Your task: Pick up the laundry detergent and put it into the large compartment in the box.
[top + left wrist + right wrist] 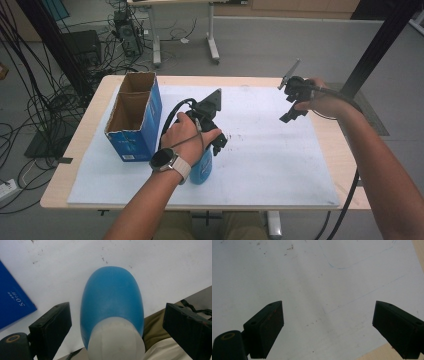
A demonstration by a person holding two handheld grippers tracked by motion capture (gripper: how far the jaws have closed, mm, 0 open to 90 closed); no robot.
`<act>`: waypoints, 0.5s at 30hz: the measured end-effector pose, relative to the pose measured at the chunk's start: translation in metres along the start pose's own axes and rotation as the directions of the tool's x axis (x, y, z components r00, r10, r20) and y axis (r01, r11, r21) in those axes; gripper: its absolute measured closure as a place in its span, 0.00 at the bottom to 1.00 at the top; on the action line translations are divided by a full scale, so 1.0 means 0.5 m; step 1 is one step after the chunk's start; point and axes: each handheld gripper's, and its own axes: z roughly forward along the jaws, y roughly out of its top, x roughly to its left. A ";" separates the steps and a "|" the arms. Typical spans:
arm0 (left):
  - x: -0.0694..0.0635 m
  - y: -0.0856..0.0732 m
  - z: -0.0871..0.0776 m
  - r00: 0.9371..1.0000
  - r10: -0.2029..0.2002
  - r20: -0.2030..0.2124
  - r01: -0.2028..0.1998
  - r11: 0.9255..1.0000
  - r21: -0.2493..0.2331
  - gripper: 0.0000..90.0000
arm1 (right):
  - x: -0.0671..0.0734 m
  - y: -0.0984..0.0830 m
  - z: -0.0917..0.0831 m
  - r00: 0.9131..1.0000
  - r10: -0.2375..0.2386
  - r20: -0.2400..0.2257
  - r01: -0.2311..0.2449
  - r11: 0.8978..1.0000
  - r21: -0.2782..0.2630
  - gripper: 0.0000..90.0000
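The high view looks forward and down from above the person's side onto the whole counter and its white mat. The left gripper view rides its claw, facing steeply down, close above the blue bottle. The right gripper view faces down at bare mat near the counter's right edge. All three share the mat.

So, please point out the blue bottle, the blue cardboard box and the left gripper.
blue bottle (112, 297): left gripper view, on its blue body.
blue cardboard box (135, 145): high view, on its near blue wall.
left gripper (115, 327): left gripper view, midway between its open jaws.
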 end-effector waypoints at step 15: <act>0.002 0.001 0.026 1.000 0.005 -0.018 -0.005 1.000 0.026 0.12 | 0.002 -0.004 0.007 1.000 0.000 -0.008 0.000 1.000 -0.001 0.11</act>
